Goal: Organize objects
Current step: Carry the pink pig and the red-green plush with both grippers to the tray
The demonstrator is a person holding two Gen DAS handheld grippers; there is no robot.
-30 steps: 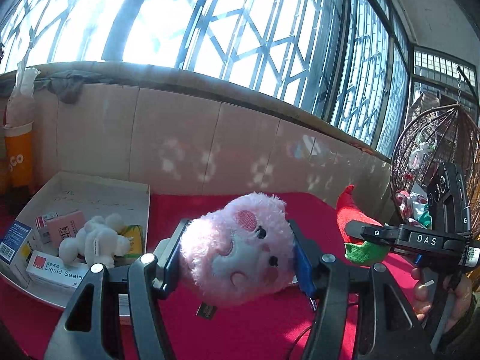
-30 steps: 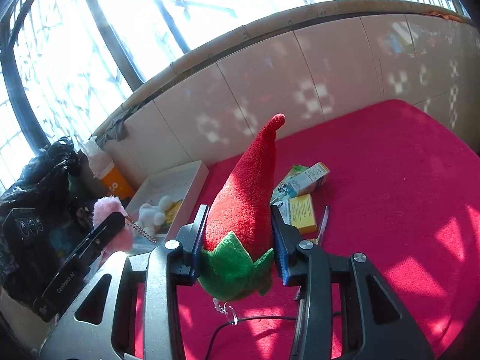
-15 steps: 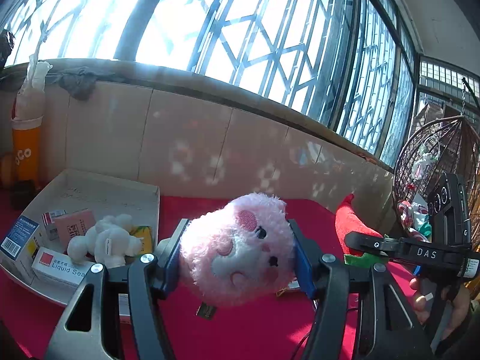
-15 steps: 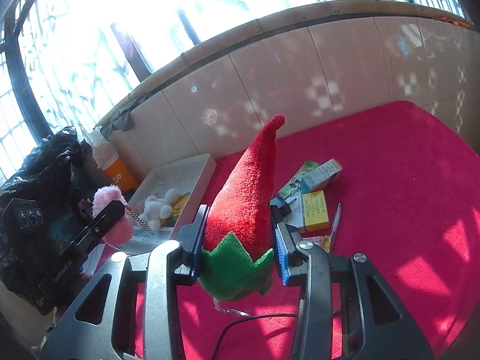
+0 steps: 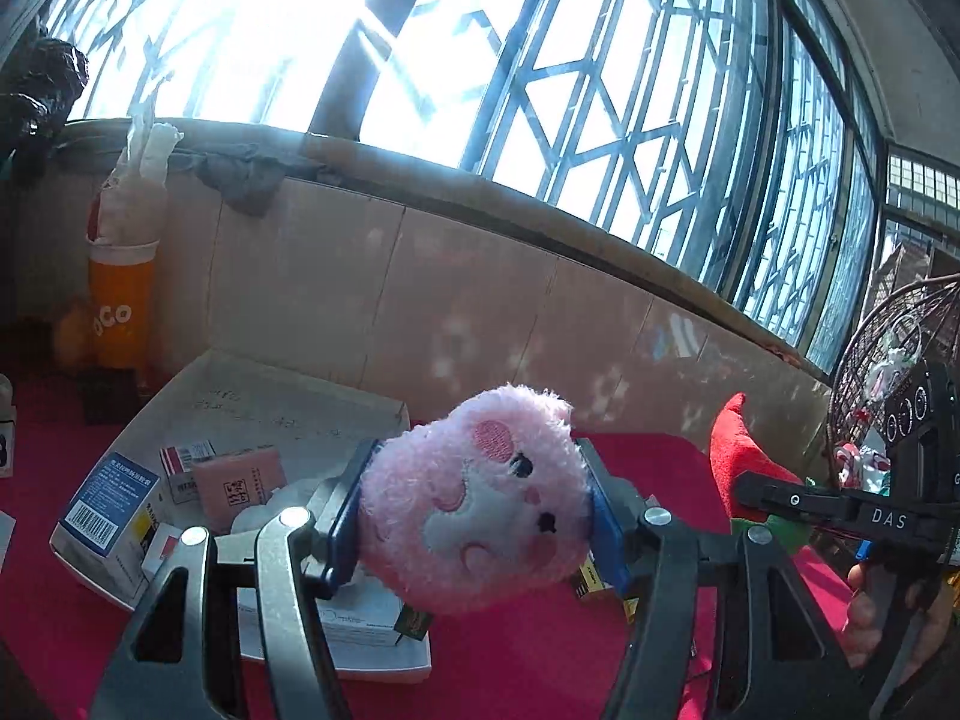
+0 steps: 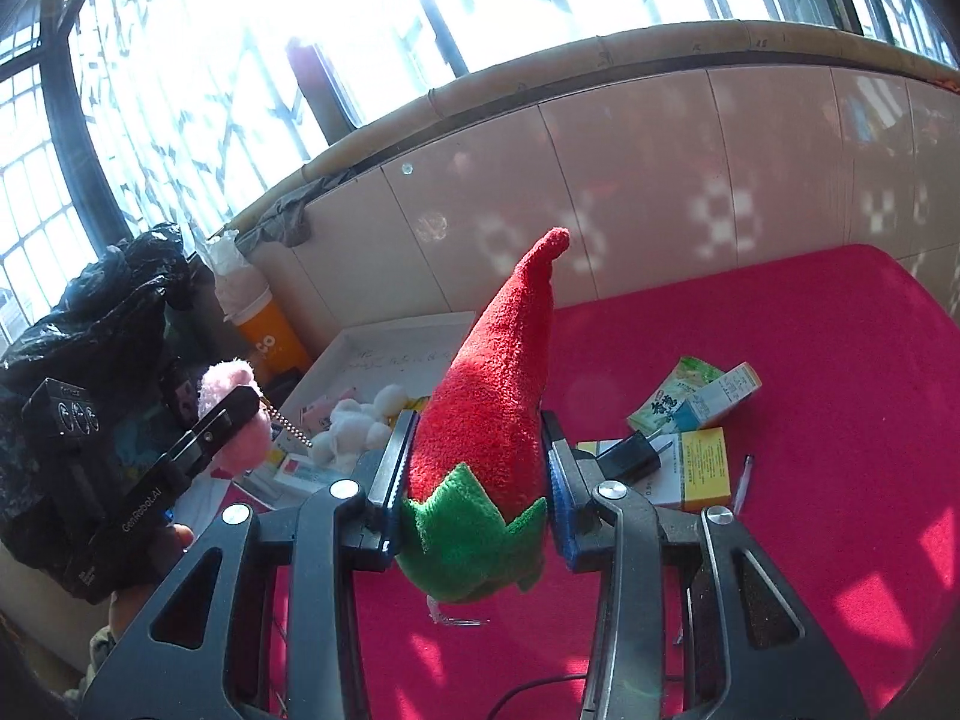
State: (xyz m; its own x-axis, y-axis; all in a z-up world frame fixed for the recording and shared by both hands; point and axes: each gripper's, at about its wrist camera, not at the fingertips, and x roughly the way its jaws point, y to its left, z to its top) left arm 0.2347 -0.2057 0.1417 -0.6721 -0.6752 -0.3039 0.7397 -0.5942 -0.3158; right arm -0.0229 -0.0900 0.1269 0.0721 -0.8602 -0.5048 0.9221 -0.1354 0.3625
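Left gripper [image 5: 474,510] clamped on pink plush [image 5: 480,498]; right gripper [image 6: 474,480] clamped on red chili plush [image 6: 492,414], both held above the red cloth. Both grips should be kept firm until over the white tray [image 6: 384,342], far left, then released low.

We see a home's enclosed balcony: grilled windows [image 5: 600,120] from ten to two o'clock, tiled sill wall [image 6: 660,180], hanging wicker chair [image 5: 888,360] at three.
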